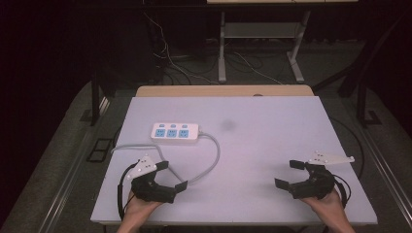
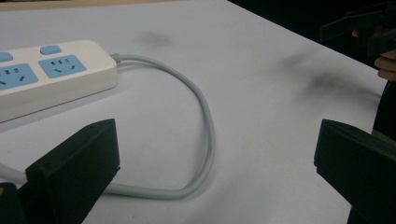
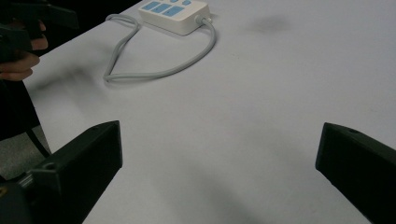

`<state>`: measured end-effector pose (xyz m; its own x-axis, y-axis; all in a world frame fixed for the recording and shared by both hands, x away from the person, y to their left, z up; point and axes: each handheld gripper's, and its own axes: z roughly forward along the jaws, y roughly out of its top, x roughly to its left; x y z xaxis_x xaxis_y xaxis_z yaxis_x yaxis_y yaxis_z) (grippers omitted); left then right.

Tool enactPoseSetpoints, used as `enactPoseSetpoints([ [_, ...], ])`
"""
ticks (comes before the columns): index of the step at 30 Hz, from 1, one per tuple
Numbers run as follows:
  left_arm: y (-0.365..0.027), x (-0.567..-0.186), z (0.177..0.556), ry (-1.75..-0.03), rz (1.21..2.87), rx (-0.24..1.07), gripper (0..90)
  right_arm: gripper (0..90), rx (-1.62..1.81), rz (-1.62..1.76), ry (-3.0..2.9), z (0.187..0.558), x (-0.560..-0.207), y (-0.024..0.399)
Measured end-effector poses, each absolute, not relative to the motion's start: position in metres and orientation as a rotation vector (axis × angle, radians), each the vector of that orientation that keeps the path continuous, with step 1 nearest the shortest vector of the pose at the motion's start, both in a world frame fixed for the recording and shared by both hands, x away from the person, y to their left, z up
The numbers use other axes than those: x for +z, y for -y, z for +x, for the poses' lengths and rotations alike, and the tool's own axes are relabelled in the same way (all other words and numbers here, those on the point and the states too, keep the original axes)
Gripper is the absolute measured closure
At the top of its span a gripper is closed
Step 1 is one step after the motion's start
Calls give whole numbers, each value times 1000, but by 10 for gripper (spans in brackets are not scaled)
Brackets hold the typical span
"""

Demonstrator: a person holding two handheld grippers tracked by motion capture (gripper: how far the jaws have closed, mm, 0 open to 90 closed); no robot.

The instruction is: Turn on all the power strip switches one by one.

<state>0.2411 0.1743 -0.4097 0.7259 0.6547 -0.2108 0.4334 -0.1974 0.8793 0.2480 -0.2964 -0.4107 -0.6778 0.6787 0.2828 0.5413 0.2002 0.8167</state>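
A white power strip [image 1: 175, 132] with three blue socket faces lies flat on your pale matte table [image 1: 272, 145], toward the far left. Its smooth grey cord [image 1: 214, 155] loops back toward your left gripper [image 1: 172, 175], whose jaws stand wide and empty just beside the loop. Your right gripper [image 1: 290, 174], also wide and empty, hovers near the front right edge, with open tabletop between.
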Motion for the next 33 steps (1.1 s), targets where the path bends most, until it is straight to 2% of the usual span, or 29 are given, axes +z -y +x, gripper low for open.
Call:
enactPoseSetpoints([
  [33,-180,-371,277,-846,1910,190,0,5,1465,1209,-2312,248,-413,298],
])
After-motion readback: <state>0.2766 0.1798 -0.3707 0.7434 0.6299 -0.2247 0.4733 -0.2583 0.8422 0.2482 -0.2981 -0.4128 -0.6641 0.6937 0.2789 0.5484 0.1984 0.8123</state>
